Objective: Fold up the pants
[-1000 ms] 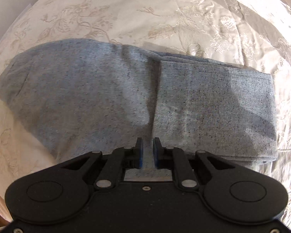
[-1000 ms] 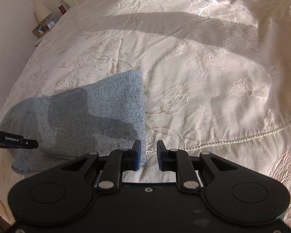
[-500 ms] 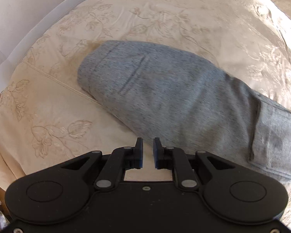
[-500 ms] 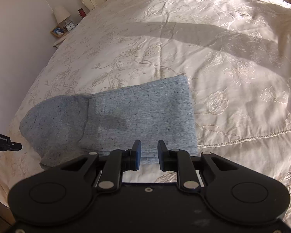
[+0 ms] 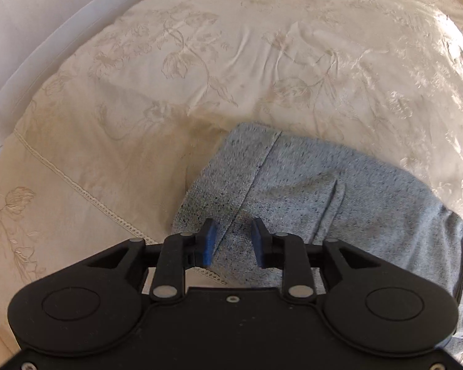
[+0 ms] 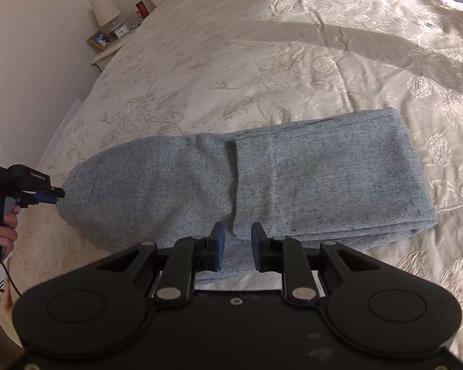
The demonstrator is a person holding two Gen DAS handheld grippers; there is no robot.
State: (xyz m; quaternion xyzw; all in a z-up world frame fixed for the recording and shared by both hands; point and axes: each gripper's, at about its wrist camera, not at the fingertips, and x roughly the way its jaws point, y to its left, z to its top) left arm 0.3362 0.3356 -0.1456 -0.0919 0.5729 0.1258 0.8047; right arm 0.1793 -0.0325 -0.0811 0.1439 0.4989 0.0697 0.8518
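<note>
Both hand-held grippers are spread and hold nothing: the left hand-held gripper point(image 5: 232, 243) hovers at one end of the folded, speckled grey fabric pants point(image 6: 262, 182), the right hand-held gripper point(image 6: 236, 246) over their near edge, on the cream embroidered bed point(image 6: 293, 46).

Left gripper point(image 5: 233, 243): matte black plastic body, two round discs lower left and lower right of the frame, silver rivets on the link arms, blue finger pads point(image 5: 209, 242). Right gripper point(image 6: 237, 246): same black build, blue pads point(image 6: 219, 246), one small centre screw. At left edge of the right view: bare fingers, white lettering, thin dark cable.
</note>
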